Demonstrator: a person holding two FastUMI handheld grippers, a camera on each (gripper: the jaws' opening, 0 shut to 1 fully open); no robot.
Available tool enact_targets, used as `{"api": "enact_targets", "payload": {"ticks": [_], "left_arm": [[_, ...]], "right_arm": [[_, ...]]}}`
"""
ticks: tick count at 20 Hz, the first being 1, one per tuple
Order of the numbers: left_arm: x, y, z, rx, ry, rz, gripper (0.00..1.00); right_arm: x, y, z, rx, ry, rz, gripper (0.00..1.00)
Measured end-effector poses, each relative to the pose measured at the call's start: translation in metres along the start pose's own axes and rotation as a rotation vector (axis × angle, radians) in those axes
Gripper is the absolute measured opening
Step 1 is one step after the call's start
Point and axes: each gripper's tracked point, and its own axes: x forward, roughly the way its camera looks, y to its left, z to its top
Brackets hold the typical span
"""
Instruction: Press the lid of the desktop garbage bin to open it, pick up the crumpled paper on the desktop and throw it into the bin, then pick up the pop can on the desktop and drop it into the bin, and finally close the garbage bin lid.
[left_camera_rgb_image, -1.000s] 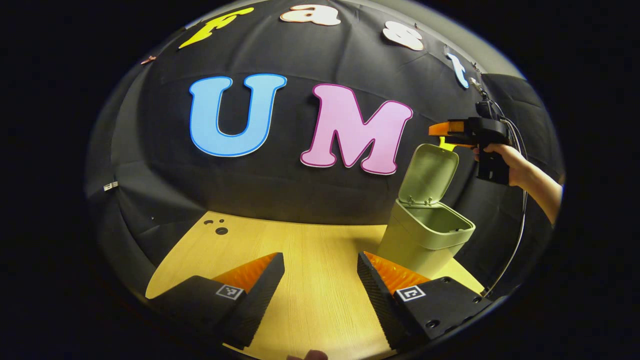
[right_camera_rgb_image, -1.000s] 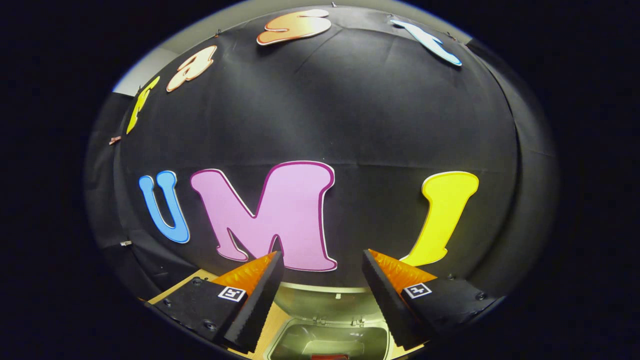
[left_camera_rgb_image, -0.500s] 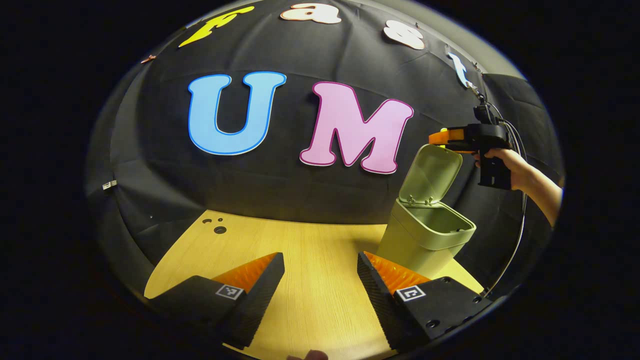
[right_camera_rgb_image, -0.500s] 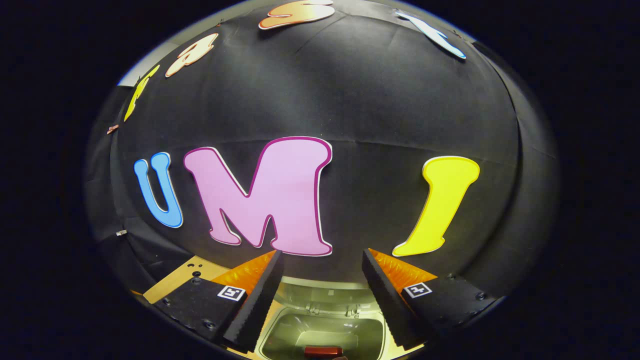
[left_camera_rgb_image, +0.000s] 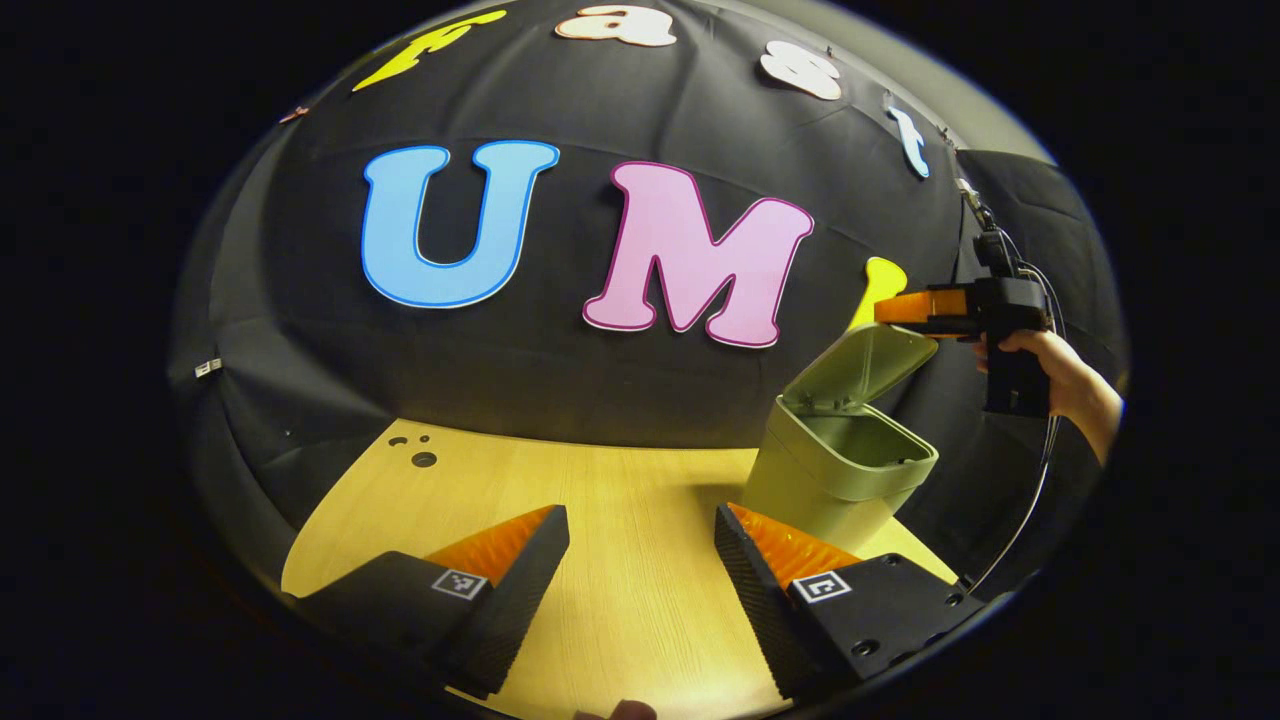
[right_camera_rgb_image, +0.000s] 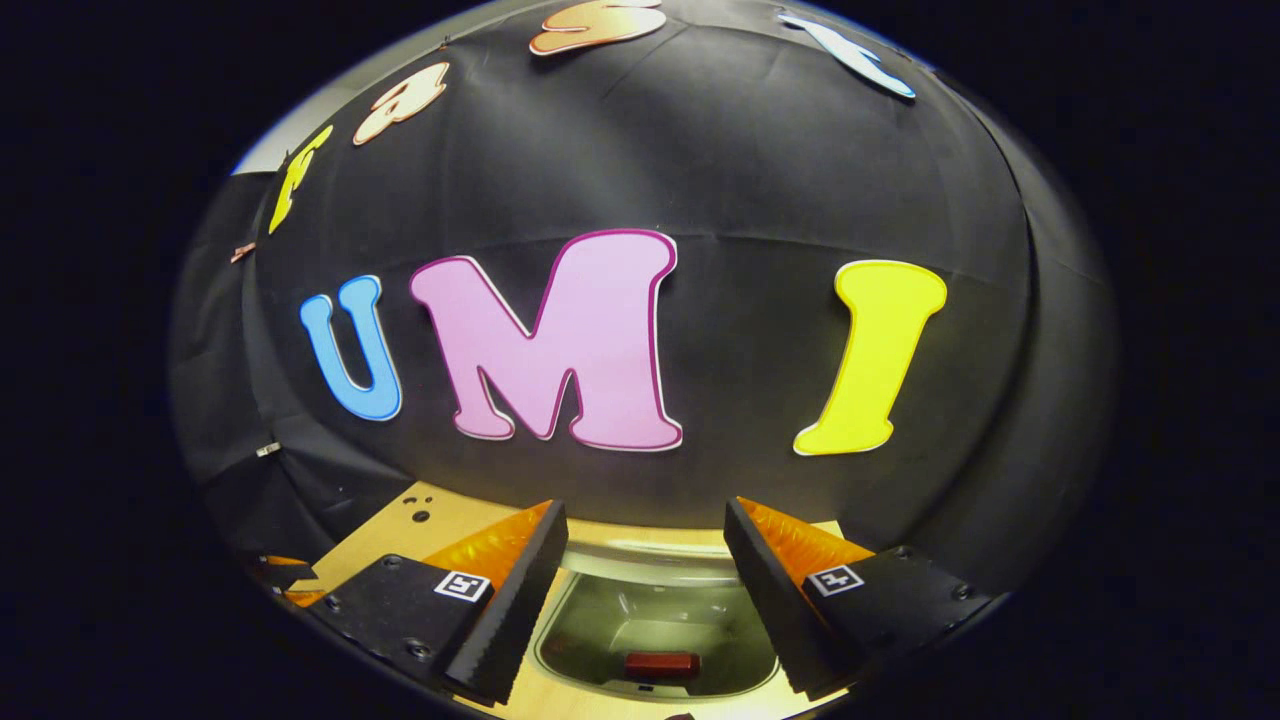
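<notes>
The green desktop bin (left_camera_rgb_image: 835, 485) stands at the table's right end, its lid (left_camera_rgb_image: 865, 362) hinged at the back and tilted roughly halfway down. My right gripper (left_camera_rgb_image: 898, 307), held by a hand (left_camera_rgb_image: 1060, 370), rests on the lid's raised free edge. In the right gripper view its fingers (right_camera_rgb_image: 645, 590) stand open over the bin's mouth (right_camera_rgb_image: 590, 650). A red pop can (right_camera_rgb_image: 660, 663) lies at the bottom inside. The lid's pale edge (right_camera_rgb_image: 650, 560) runs between the fingertips. My left gripper (left_camera_rgb_image: 640, 590) hovers open above the table with nothing between its fingers.
The wooden table (left_camera_rgb_image: 600, 500) stretches left of the bin, with small holes (left_camera_rgb_image: 424, 459) near its far left corner. A cable (left_camera_rgb_image: 1030, 500) hangs down from the right gripper past the bin's right side. The black booth wall closes the back.
The lid has swung down from nearly upright to about halfway. My right gripper came down with it, on its edge. The left gripper has barely moved.
</notes>
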Motion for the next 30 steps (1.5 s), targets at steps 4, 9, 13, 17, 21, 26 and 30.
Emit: {"api": "enact_targets", "payload": {"ticks": [4,9,13,17,21,26,30], "left_arm": [[0.001,-0.001,0.000,0.003,0.001,-0.009,0.95],[0.001,-0.003,-0.004,-0.004,0.010,-0.017,0.95],[0.002,-0.004,-0.006,-0.010,0.015,-0.017,0.95],[0.002,-0.005,-0.007,-0.010,0.017,-0.018,0.95],[0.002,-0.007,-0.007,-0.010,0.019,-0.020,0.95],[0.003,-0.009,-0.008,-0.012,0.022,-0.020,0.95],[0.003,-0.008,-0.009,-0.020,0.024,-0.016,0.95]], "right_arm": [[-0.008,0.001,-0.037,-0.052,0.074,-0.011,0.99],[-0.013,0.003,-0.078,-0.054,0.157,-0.007,1.00],[-0.016,0.006,-0.100,-0.068,0.197,0.002,1.00],[-0.018,0.010,-0.117,-0.081,0.218,0.018,0.96],[-0.018,0.009,-0.131,-0.054,0.239,0.024,0.98],[-0.017,0.007,-0.140,-0.043,0.244,0.033,0.98],[-0.018,0.007,-0.144,-0.036,0.232,0.028,0.98]]}}
